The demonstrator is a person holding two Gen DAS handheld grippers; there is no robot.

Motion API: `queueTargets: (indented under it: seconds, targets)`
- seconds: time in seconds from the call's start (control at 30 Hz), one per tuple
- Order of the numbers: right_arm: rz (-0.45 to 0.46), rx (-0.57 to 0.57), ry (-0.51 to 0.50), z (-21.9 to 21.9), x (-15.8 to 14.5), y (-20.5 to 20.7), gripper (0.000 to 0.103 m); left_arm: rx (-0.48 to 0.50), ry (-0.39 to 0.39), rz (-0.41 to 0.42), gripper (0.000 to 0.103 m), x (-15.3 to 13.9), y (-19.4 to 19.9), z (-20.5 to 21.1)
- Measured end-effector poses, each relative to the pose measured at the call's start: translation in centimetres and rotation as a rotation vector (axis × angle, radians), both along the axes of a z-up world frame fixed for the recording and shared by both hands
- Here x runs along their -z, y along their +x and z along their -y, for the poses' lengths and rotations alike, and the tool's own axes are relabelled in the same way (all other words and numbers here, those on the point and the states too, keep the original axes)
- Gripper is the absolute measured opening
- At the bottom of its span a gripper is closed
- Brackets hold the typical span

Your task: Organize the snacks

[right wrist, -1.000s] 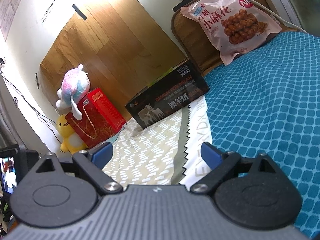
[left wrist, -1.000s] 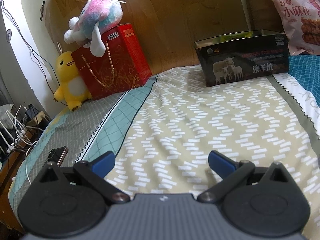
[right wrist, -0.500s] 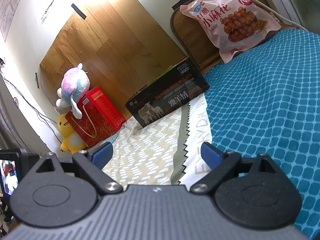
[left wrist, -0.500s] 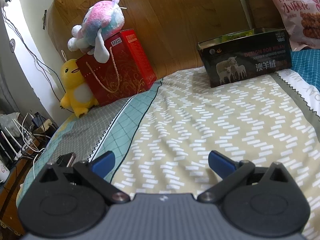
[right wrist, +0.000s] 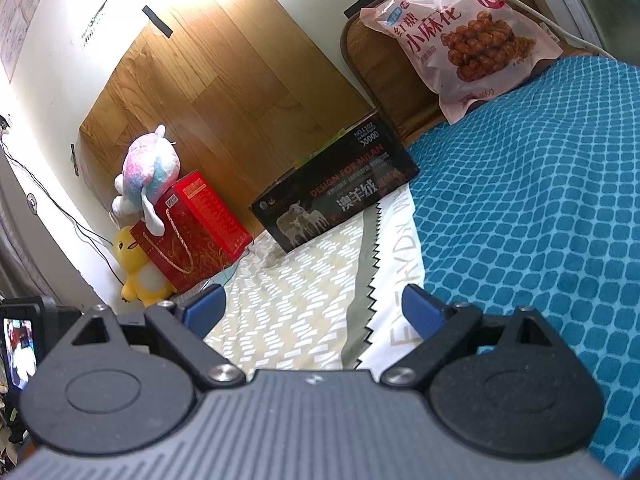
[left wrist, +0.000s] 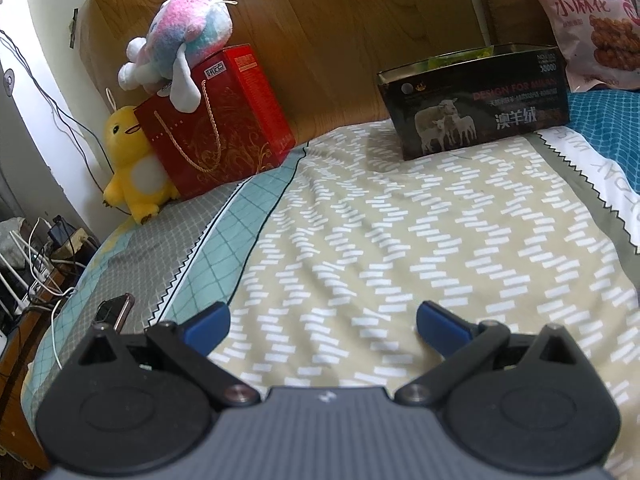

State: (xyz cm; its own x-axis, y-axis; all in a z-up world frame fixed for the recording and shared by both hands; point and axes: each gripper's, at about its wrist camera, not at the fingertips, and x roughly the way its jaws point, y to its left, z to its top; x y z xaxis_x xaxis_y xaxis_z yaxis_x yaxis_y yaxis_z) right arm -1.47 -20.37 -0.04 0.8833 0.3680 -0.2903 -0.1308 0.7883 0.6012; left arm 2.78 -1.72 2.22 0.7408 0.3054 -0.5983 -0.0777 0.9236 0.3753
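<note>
pink snack bag [right wrist: 464, 28]; black sheep-printed box [left wrist: 476, 118]; red gift bag [left wrist: 216, 132]; yellow plush [left wrist: 130, 160]

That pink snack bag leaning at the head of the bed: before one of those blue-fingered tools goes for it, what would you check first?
1. Right gripper open and empty: ok.
2. Left gripper open and empty: ok.
3. Pink snack bag in view, nothing lying on it: ok.
4. Blue blanket between right gripper and bag bare of obstacles: ok.
5. Black sheep-print box open on top to take snacks: ok; room left inside: cannot tell.
6. Phone near the left fingers, out of the path: ok.
</note>
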Motion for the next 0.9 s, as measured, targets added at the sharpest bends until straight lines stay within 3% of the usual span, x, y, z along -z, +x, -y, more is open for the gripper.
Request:
queueTargets:
  seconds: [0.9]
  targets:
    - [0.006,0.004,-0.002,0.05,-0.18,-0.10,0.096,0.008,-0.049,-0.026,0.103,-0.25,-0.23,-0.02]
